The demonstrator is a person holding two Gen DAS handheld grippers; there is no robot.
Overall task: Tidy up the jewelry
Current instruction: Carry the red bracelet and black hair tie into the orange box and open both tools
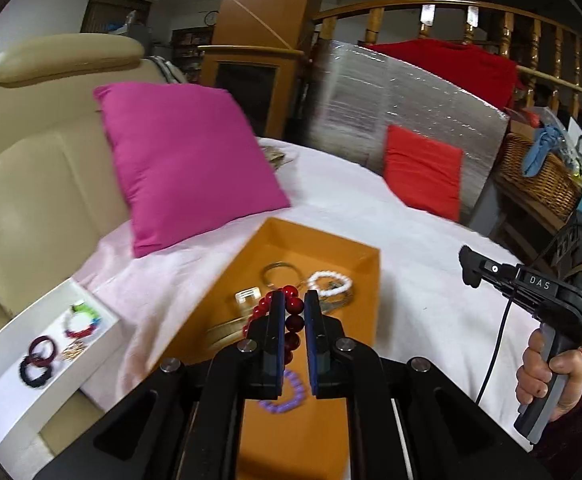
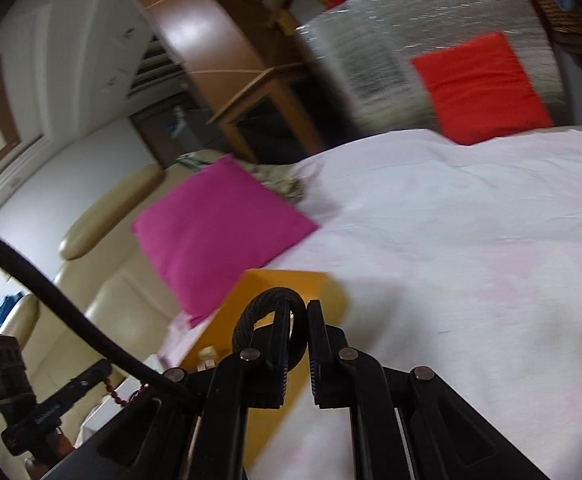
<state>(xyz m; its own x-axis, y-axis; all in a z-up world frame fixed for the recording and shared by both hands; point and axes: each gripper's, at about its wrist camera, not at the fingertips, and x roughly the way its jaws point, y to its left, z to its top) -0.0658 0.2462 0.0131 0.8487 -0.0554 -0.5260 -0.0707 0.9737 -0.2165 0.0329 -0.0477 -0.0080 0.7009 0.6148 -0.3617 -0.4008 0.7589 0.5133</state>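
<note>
In the left wrist view my left gripper (image 1: 294,300) is shut on a red bead bracelet (image 1: 294,322), held above an orange tray (image 1: 331,254). The tray holds a white bead bracelet (image 1: 329,280), a silver ring (image 1: 277,270), a purple bead bracelet (image 1: 291,394) and a clear clip (image 1: 247,296). A hand (image 1: 547,376) holds my right gripper (image 1: 469,268) over the sheet at the right. In the right wrist view my right gripper (image 2: 299,308) is shut on a black braided band (image 2: 265,300) that loops over one finger, above the orange tray (image 2: 291,284). The left gripper (image 2: 91,376) shows at lower left with red beads (image 2: 127,396) hanging from it.
A white tray (image 1: 103,330) at the left, on a cream armchair (image 1: 31,184), holds dark hair bands (image 1: 37,360), a multicoloured bracelet (image 1: 83,320) and a gold piece. A white sheet (image 1: 411,280) covers the surface. A pink cushion (image 1: 187,160) and a red cushion (image 1: 423,168) lie beyond.
</note>
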